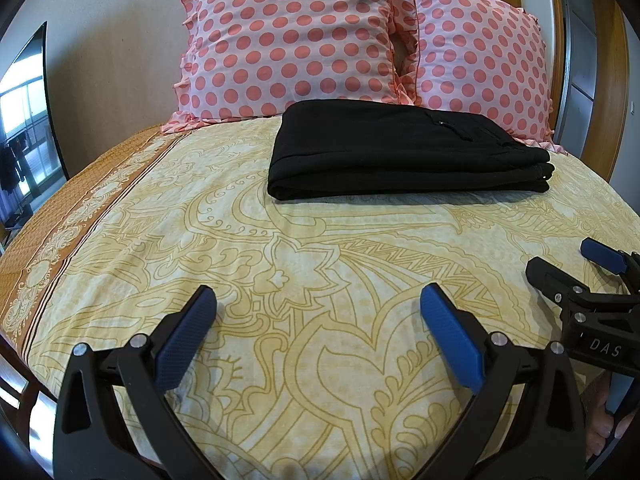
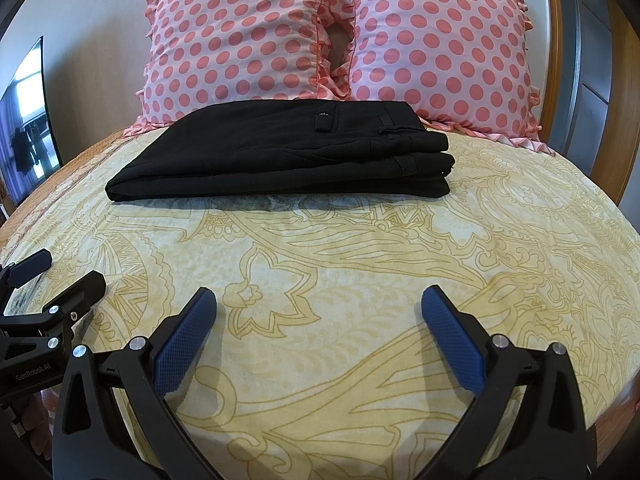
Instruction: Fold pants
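Black pants (image 1: 404, 150) lie folded in a flat stack at the far end of the bed, just in front of the pillows; they also show in the right wrist view (image 2: 288, 156). My left gripper (image 1: 318, 300) is open and empty, low over the near part of the bed, well short of the pants. My right gripper (image 2: 320, 300) is open and empty too, beside it. The right gripper shows at the right edge of the left wrist view (image 1: 572, 268); the left gripper shows at the left edge of the right wrist view (image 2: 68, 276).
The bed has a yellow patterned sheet (image 1: 280, 280) with a brown border on the left. Two pink polka-dot pillows (image 1: 288, 40) (image 1: 480, 64) lean at the head. A dark screen (image 1: 28, 120) stands at the left; a wooden frame (image 1: 608, 80) at the right.
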### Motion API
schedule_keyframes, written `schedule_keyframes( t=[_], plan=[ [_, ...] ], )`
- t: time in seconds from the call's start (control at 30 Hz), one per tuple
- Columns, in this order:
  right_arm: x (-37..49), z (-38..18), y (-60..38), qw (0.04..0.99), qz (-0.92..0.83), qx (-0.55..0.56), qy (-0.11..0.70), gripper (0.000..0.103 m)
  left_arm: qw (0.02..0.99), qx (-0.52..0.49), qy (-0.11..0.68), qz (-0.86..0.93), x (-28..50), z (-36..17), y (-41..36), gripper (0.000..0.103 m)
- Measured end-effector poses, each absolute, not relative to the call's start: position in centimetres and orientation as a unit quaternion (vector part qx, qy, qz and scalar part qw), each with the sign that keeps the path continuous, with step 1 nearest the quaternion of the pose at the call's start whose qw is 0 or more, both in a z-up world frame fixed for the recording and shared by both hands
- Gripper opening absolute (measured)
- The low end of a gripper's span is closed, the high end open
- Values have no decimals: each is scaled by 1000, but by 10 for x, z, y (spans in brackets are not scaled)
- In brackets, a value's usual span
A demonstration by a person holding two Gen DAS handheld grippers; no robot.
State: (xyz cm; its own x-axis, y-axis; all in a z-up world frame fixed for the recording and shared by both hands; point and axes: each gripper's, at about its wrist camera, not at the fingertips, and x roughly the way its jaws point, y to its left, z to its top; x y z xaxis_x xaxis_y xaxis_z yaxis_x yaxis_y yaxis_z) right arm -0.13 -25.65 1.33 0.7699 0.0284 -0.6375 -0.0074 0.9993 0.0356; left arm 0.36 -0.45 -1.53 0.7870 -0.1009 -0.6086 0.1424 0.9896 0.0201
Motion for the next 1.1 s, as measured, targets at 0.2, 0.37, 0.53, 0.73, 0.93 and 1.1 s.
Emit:
schedule_keyframes(
  t=[0.2,0.37,0.53,0.73,0.93,1.1],
  plan=[
    [-1,13,-257,941,10,15,339,102,945,32,320,-64,4,-15,-5,101],
    [-1,13,-257,940,10,15,339,102,945,32,320,-64,4,-15,-5,101],
    [-1,13,-257,940,10,15,339,102,945,32,320,-64,4,-15,-5,101],
    [-1,13,-257,940,10,15,339,102,945,32,319,-64,3,-15,-5,101],
    [-1,13,-257,940,10,15,339,102,945,32,320,-64,4,-16,-5,101],
    [-1,13,-257,941,10,15,339,102,942,32,327,-62,6,-14,-5,101]
  ],
)
